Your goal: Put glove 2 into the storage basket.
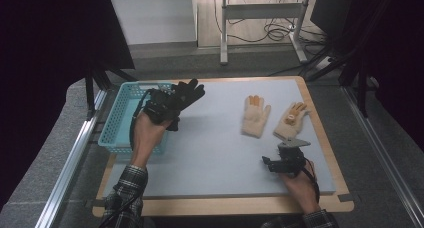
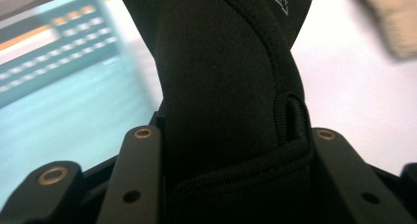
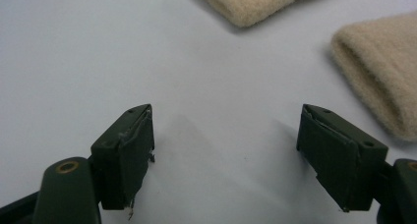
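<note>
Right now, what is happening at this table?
A person works with a tool in each hand. The left tool is shut on a black glove, held up beside the turquoise basket. The right tool is open above the grey mat, just short of two beige gloves lying there.

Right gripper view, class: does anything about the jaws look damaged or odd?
Yes. The pad on the right gripper's left-hand jaw looks frayed, with ragged bits hanging off its inner edge; the other jaw's pad also looks uneven. The jaws stand open over the bare mat, short of the beige gloves.
</note>
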The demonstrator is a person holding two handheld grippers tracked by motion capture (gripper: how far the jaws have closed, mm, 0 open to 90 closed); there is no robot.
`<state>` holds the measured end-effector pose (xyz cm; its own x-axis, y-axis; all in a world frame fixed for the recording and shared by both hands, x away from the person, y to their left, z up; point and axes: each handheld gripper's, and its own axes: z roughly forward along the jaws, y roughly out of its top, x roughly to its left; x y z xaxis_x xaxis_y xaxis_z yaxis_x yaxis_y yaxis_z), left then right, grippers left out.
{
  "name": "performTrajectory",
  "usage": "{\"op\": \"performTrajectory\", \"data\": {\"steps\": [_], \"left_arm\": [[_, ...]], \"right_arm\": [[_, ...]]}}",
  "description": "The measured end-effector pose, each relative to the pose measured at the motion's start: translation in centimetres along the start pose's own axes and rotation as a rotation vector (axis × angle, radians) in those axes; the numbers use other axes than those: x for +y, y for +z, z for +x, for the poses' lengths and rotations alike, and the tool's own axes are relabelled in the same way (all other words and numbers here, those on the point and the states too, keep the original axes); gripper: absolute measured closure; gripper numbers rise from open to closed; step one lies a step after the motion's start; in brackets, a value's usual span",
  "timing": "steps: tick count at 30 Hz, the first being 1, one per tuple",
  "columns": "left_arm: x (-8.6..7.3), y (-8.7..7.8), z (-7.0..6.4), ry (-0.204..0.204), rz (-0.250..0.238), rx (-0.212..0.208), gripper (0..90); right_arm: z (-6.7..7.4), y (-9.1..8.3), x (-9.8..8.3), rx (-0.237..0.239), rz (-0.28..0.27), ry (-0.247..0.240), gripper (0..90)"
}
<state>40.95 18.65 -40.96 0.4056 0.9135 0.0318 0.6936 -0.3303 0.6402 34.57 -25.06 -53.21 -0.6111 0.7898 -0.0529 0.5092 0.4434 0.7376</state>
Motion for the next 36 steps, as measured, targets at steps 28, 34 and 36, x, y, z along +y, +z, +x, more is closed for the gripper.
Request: {"op": "performTrajectory", "data": {"steps": [28, 34, 36], "left_arm": [[-5.6, 7.4, 12.8, -0.277, 0.353, 0.245, 56.1], [-6.2, 7.9, 13.4, -0.238, 0.412, 0.348, 47.6], [-6.3, 7.9, 13.4, -0.214, 0.425, 0.348, 36.6]], "right_arm": [[0.0, 0.0, 0.0, 0.003, 0.0, 0.001, 20.9], [0.0, 0.0, 0.0, 0.004, 0.001, 0.001, 20.8], [0.0, 0.0, 0.0, 0.004, 0.001, 0.001, 20.8]]}}
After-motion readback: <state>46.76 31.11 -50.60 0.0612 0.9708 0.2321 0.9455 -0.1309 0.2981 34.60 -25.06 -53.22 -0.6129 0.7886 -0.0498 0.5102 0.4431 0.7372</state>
